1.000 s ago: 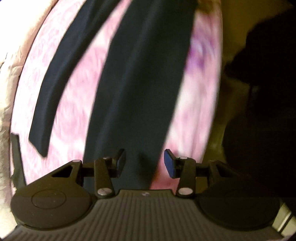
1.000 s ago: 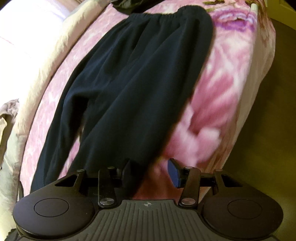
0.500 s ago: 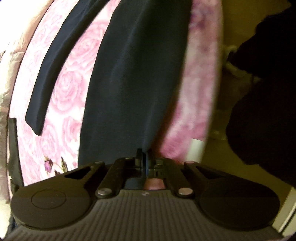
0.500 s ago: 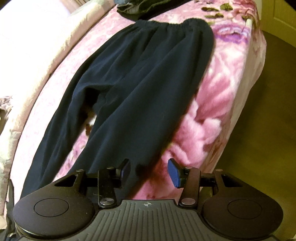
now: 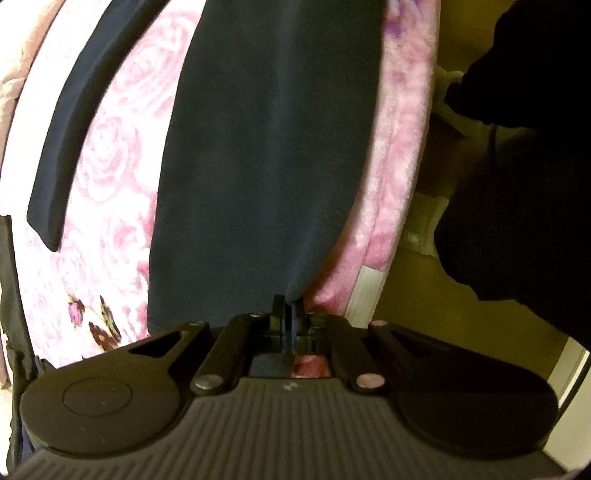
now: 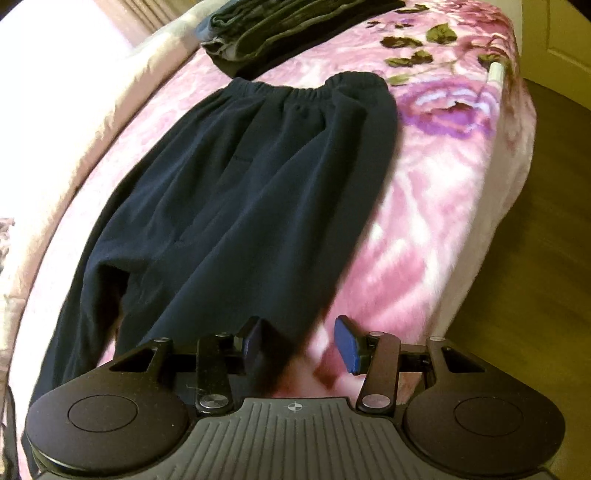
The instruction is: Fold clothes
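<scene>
Pinching the hem of one leg of the navy trousers [image 5: 258,147] at the bed's [image 6: 424,229] right edge, our left tool [image 5: 285,306] is closed on the cloth. Our right tool [image 6: 300,341] hangs open over the trousers, which lie flat along that edge, waistband toward the folded clothes [image 6: 280,29] at the far end.

Navy sweatpants [image 6: 236,192] flat on bed, waistband far end.

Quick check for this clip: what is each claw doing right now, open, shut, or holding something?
Left claw: shut on the hem of the dark navy fleece trousers.
Right claw: open, holding nothing, with the trouser edge between its fingers.
</scene>
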Available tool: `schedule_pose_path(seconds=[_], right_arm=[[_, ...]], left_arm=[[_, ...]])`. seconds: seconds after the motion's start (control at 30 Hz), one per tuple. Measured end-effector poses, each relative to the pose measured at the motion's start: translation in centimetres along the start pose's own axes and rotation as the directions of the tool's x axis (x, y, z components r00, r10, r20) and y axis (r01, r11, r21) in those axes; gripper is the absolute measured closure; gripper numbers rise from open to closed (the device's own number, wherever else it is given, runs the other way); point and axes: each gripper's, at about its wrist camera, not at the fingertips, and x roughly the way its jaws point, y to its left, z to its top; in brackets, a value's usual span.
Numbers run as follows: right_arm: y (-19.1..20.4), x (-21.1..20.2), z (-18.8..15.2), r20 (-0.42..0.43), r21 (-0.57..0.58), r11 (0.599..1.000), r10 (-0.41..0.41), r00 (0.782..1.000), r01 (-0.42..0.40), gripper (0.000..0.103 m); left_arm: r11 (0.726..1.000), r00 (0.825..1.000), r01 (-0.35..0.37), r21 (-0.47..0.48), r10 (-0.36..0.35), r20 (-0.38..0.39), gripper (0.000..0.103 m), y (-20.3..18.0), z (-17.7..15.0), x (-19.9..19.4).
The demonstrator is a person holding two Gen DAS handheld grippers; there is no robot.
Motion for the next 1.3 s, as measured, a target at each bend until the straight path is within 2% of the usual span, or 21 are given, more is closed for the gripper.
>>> schedule_pose_path(seconds=[0.07, 0.13, 0.2, 0.37, 0.43, 0.53, 0.57, 0.6, 0.73, 0.83, 0.97, 1.03, 1.13, 1.17, 1.2, 1.23, 1.27, 1.3], right_arm=[[-0.9, -1.1, 0.2, 0.072, 0.069, 0.998, -0.005, 0.997, 0.000, 0.055], [-1.9, -2.1, 0.3, 0.122, 0.128, 0.991, -0.049, 0.991, 0.033, 0.055], [-2.5, -2.0, 0.4, 0.108, 0.128, 0.990, -0.075, 0.991, 0.061, 0.055], [-1.7, 0.0, 1.2, 0.025, 0.042, 0.999, -0.005, 1.000, 0.004, 0.055], [-0.9, 0.7, 1.3, 0.009, -0.001, 1.000, -0.023, 1.000, 0.023, 0.055], [-0.7, 0.8, 1.3, 0.003, 0.009, 1.000, -0.022, 1.000, 0.022, 0.055], [-0.7, 0.9, 1.3, 0.000, 0.010, 1.000, -0.022, 1.000, 0.022, 0.070], [-0.7, 0.8, 1.4, -0.010, 0.004, 1.000, -0.026, 1.000, 0.026, 0.103], [-0.6, 0.5, 2.0, -0.049, -0.020, 0.999, -0.044, 0.998, 0.043, 0.103], [-0.9, -1.1, 2.1, -0.039, -0.066, 0.992, -0.114, 0.993, 0.112, 0.103], [-1.9, -1.2, 1.3, -0.076, -0.076, 0.985, -0.161, 0.984, 0.155, 0.103], [-1.4, -1.0, 1.3, -0.069, -0.089, 0.982, -0.173, 0.982, 0.167, 0.103], [-0.4, -1.5, 1.5, -0.048, -0.109, 0.975, -0.200, 0.979, 0.194, 0.102], [0.1, -1.9, 1.5, -0.034, -0.115, 0.973, -0.206, 0.978, 0.201, 0.092], [0.5, -2.3, 1.5, -0.019, -0.123, 0.970, -0.213, 0.977, 0.209, 0.064], [1.2, -2.9, 1.5, 0.010, -0.137, 0.965, -0.226, 0.974, 0.225, 0.049], [1.9, -3.5, 1.4, 0.039, -0.151, 0.959, -0.237, 0.971, 0.240, 0.041], [3.0, -4.3, 1.4, 0.071, -0.180, 0.953, -0.233, 0.970, 0.242, 0.041]], left_arm=[[1.000, 1.000, 0.004, -0.025, -0.004, -0.016, 0.102, 0.6, 0.3, -0.2], [0.999, 1.000, 0.002, -0.032, -0.003, -0.028, 0.102, 1.0, 0.5, -0.4], [1.000, 0.999, -0.002, -0.019, 0.001, -0.036, 0.102, 1.1, 0.7, -0.5], [1.000, 0.998, -0.004, 0.008, 0.005, -0.059, 0.102, 0.9, 1.1, -0.4], [1.000, 0.998, -0.006, 0.014, 0.007, -0.063, 0.102, 0.8, 1.1, -0.5], [1.000, 0.998, -0.007, 0.012, 0.008, -0.067, 0.102, 0.8, 1.0, -0.6], [1.000, 0.998, -0.006, 0.014, 0.007, -0.068, 0.102, 0.8, 1.0, -0.7], [1.000, 0.998, -0.004, 0.016, 0.005, -0.068, 0.102, 0.9, 0.9, -0.7], [1.000, 0.998, 0.008, 0.014, -0.007, -0.067, 0.102, 1.0, 0.6, -1.3], [1.000, 0.999, 0.015, 0.011, -0.015, -0.052, 0.102, 0.9, 0.0, -2.1], [0.999, 0.998, 0.038, 0.028, -0.037, -0.042, 0.102, 0.4, -0.6, -2.0], [0.998, 0.998, 0.043, 0.035, -0.041, -0.045, 0.102, 0.3, -0.6, -1.8], [0.999, 0.998, 0.049, -0.005, -0.049, -0.043, 0.099, 1.0, -0.7, -2.2], [0.999, 0.998, 0.049, -0.019, -0.050, -0.041, 0.098, 1.4, -0.9, -2.5], [0.998, 0.998, 0.051, -0.032, -0.052, -0.040, 0.095, 1.7, -1.2, -2.9], [0.998, 0.998, 0.052, -0.045, -0.054, -0.038, 0.094, 2.0, -1.5, -3.2], [0.997, 0.998, 0.055, -0.056, -0.057, -0.035, 0.091, 2.3, -1.9, -3.5], [0.996, 0.998, 0.054, -0.069, -0.057, -0.030, 0.090, 2.7, -2.0, -4.0]])
